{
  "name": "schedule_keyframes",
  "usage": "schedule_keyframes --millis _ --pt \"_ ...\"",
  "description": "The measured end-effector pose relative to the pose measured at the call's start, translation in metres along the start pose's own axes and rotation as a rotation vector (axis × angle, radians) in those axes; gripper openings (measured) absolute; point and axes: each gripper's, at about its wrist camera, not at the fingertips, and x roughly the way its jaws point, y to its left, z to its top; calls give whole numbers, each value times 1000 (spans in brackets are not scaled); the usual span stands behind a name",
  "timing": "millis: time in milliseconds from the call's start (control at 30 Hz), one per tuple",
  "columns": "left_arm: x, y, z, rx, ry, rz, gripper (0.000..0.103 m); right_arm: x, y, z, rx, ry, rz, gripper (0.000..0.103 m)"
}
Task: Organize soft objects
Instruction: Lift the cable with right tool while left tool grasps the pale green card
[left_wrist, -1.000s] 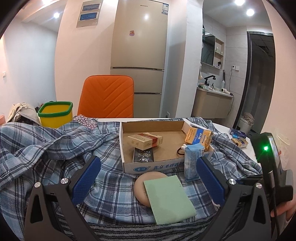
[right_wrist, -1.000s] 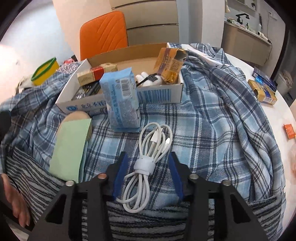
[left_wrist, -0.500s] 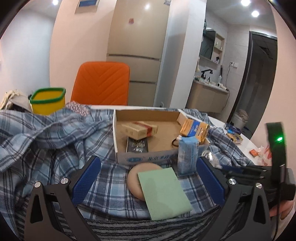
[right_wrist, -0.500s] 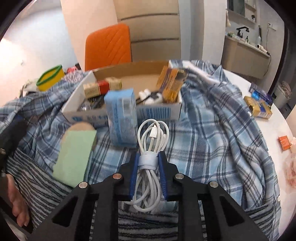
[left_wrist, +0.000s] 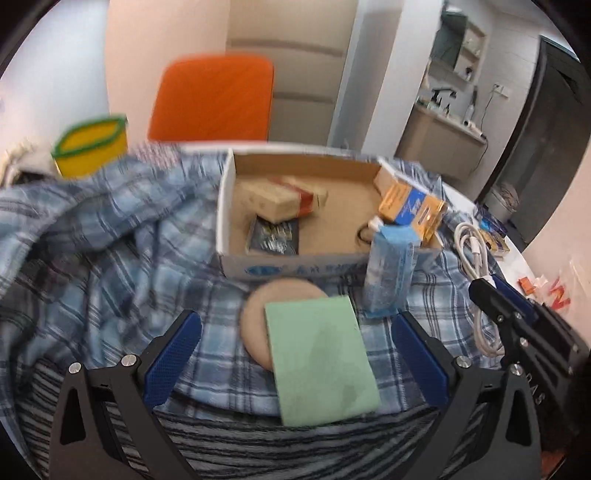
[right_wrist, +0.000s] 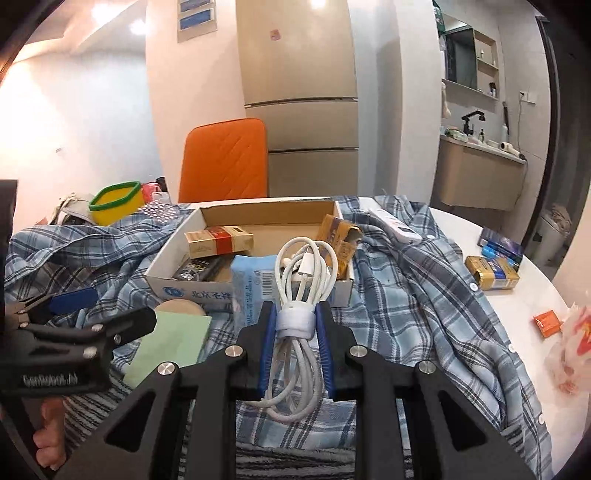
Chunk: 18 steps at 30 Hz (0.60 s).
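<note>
on the table, near edge: right gripper (right_wrist: 294, 325) clamped tight on the white cable bundle (right_wrist: 301, 295), pads pressing its velcro band; the jaws have just been closing on it
cable position: hanging in the jaws clear of the plaid shirt (right_wrist: 413, 295), coil head up and far, loose loops trailing near
key relation: cardboard box (right_wrist: 168, 286) lies straight ahead, far of the gripper, just past the blue tissue pack (right_wrist: 251, 291); cable's long axis points near-to-far at the box
judged next move: carry it forward over the tissue pack and the near box wall, then drop inside
nearer hand: right, already has it
left gripper (left_wrist: 295, 354): jaws wide open, nothing gripped; green cloth (left_wrist: 321, 354) lies between its fingers, no pad touching, overlapping a tan round pad (left_wrist: 255, 314)
box contents: red-tan carton (right_wrist: 218, 240), orange-blue packet (right_wrist: 338, 236), dark flat pack; free floor in the middle
surface: white round table (right_wrist: 524, 295) under the rumpled shirt and a striped cloth at the near edge; small boxes far right
room: orange chair (right_wrist: 225, 158), fridge behind, yellow tub (right_wrist: 114, 201) far left, washbasin right
risk: dangling loops may catch the box wall
</note>
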Motion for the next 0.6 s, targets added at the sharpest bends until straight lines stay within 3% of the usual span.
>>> schedule_keyframes --millis 200,600 --pt "24 -6 -5 -28 104 37 103 12 -9 -2 40 59 -15 23" --pt "40 -24 -13 58 176 53 103 11 -5 -3 20 58 -19 23"
